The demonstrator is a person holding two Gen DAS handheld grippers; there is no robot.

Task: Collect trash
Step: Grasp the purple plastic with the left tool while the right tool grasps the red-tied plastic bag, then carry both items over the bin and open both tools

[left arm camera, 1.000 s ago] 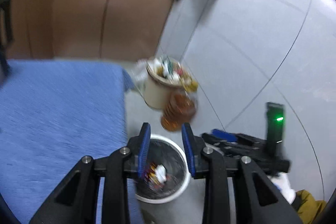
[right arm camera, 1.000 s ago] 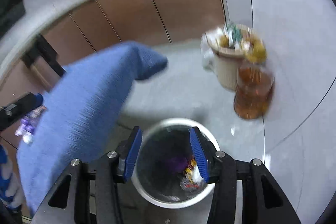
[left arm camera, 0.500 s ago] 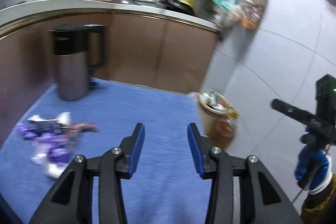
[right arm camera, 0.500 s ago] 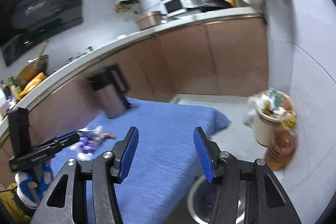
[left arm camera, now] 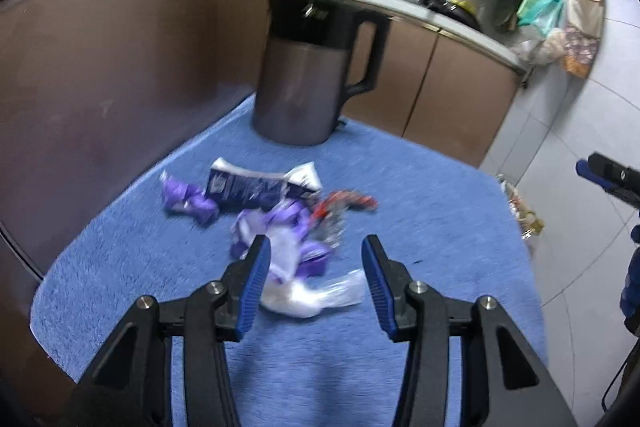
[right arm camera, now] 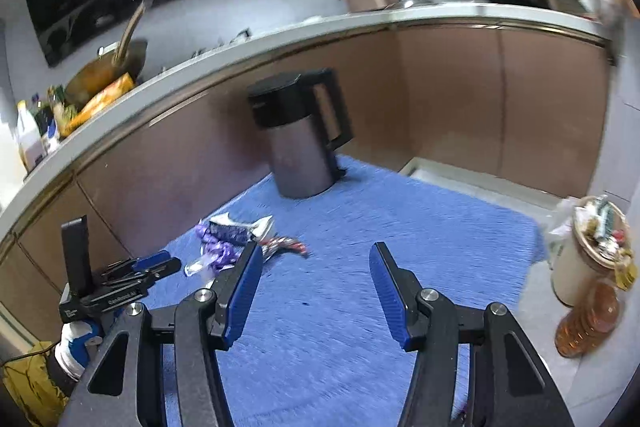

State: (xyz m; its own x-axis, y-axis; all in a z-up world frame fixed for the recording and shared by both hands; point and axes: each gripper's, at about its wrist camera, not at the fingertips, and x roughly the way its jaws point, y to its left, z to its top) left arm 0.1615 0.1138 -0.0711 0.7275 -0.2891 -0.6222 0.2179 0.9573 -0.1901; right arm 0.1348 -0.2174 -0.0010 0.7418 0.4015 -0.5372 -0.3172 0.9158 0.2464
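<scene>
Now that I have swung both empty tools up from the bin, my left gripper gapes over the wrappers mid-frame, my right gripper equally spread, ready for another pick.

Both fisheye views are dim and cool-toned, with straight lines bowing hard toward black vignetted corners. Motion blur smears the heap of purple and white crumpled wrappers at centre frame and the fuzzy blue cloth beneath. Light seems to come from overhead, perhaps upper right, where pale wall tiles glare softly.
</scene>
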